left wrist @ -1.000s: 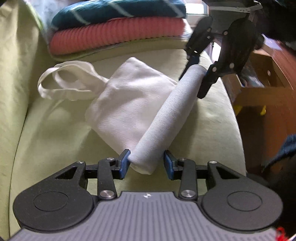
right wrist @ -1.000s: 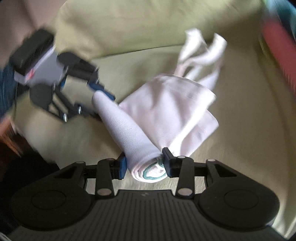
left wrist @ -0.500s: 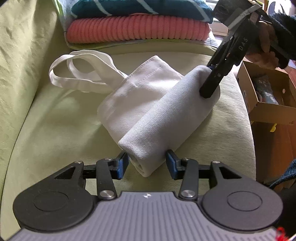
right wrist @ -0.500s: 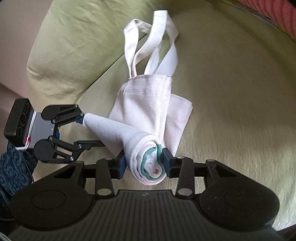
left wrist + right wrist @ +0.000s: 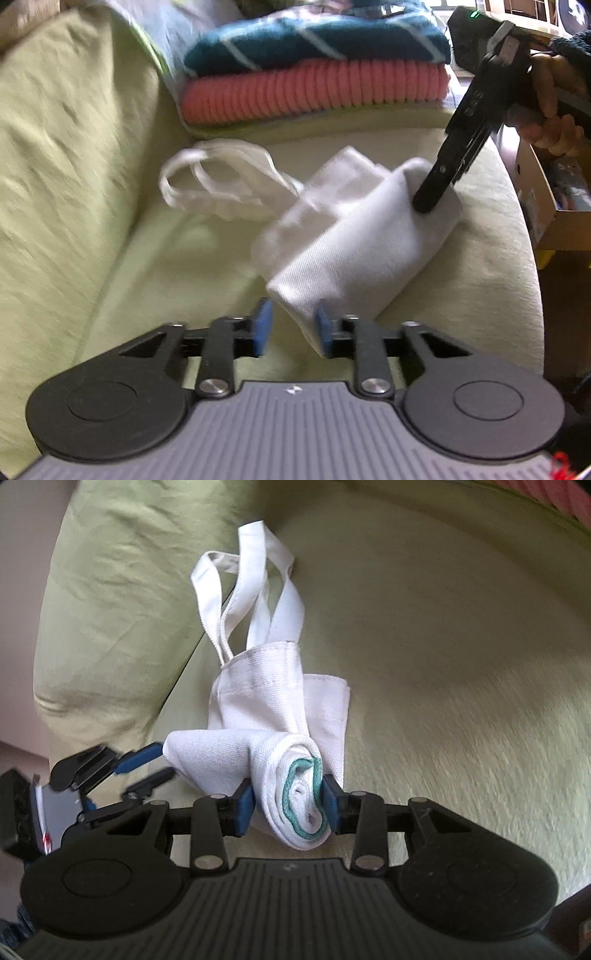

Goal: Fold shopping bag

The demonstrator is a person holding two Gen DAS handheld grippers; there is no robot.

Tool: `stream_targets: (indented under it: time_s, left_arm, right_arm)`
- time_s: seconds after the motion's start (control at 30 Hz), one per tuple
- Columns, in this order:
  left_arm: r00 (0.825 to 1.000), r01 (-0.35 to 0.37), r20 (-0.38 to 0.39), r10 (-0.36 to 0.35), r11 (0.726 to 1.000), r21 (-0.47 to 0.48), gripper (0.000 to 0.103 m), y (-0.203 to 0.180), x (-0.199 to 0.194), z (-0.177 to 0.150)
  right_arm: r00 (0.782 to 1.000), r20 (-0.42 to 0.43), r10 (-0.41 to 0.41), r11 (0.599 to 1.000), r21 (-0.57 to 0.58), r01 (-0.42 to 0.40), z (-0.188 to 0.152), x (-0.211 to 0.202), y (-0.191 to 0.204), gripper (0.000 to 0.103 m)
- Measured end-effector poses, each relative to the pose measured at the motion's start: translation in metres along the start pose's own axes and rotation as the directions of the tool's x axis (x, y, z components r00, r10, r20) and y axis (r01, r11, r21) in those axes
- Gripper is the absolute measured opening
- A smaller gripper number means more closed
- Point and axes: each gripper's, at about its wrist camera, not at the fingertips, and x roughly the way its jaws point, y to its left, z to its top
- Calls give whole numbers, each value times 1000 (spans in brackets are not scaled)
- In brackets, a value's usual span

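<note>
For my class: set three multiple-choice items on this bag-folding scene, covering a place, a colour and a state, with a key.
1. The handles lie: A on the sofa; B on a hook; C on a shelf.
2. The trim in the bag's rolled end is: A red; B teal; C yellow.
3. The right hand-held gripper is: A open; B shut on the bag; C out of view.
Key: A, they rest on its green seat; B, a teal edge spirals there; B, both pads press the roll.

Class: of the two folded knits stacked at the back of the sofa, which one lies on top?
The teal knit with pale diagonal stripes lies on top; the ribbed coral-pink knit sits beneath it, plain and stripeless.
</note>
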Motion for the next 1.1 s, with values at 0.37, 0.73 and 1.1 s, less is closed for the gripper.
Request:
stream_targets:
  time_s: [0.37,0.73,1.1]
  left_arm:
    - [999,43,22,-41,997,-65,12,-15,21,2]
    - [996,64,65,-56,991,-119,15,-7,30,12]
    - [991,111,-50,-124,970,-216,9,-1,58,24]
  right_arm:
    - [998,55,18,998,66,-22,-8,-1,-8,32]
    - [1000,7,-18,994,103,17,3,4,-3,31]
    - [959,132,-250,955,-132,267,-12,0,53,42]
